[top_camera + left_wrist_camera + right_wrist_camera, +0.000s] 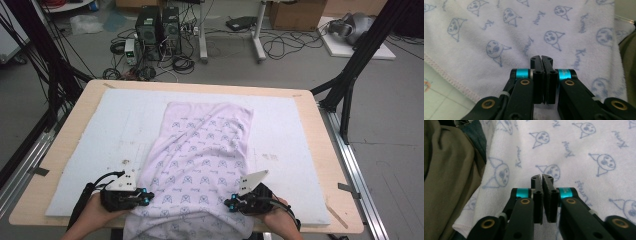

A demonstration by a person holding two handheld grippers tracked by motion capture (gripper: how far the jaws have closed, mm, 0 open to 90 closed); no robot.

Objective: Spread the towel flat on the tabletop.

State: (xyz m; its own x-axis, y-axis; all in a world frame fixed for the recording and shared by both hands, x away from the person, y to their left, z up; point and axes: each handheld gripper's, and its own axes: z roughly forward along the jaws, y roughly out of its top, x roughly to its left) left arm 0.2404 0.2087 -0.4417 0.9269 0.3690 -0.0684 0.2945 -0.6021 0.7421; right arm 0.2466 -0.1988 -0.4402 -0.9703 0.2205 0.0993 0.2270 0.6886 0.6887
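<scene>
Towel (200, 165) lies whole in high view — both hand-held grippers (541, 58) (541, 178) fully closed, apparently pinching its edges.

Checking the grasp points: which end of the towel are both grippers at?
The towel's near end, draped over the table edge by the person; the far end lies flat mid-mat.

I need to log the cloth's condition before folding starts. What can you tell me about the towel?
The towel is pale lilac terry printed with small blue cartoon faces and script, with a stitched hem. It lies lengthwise on the white mat, lightly wrinkled, its near end hanging over the table edge. The left gripper and right gripper sit at its near side edges, fingers closed.
</scene>
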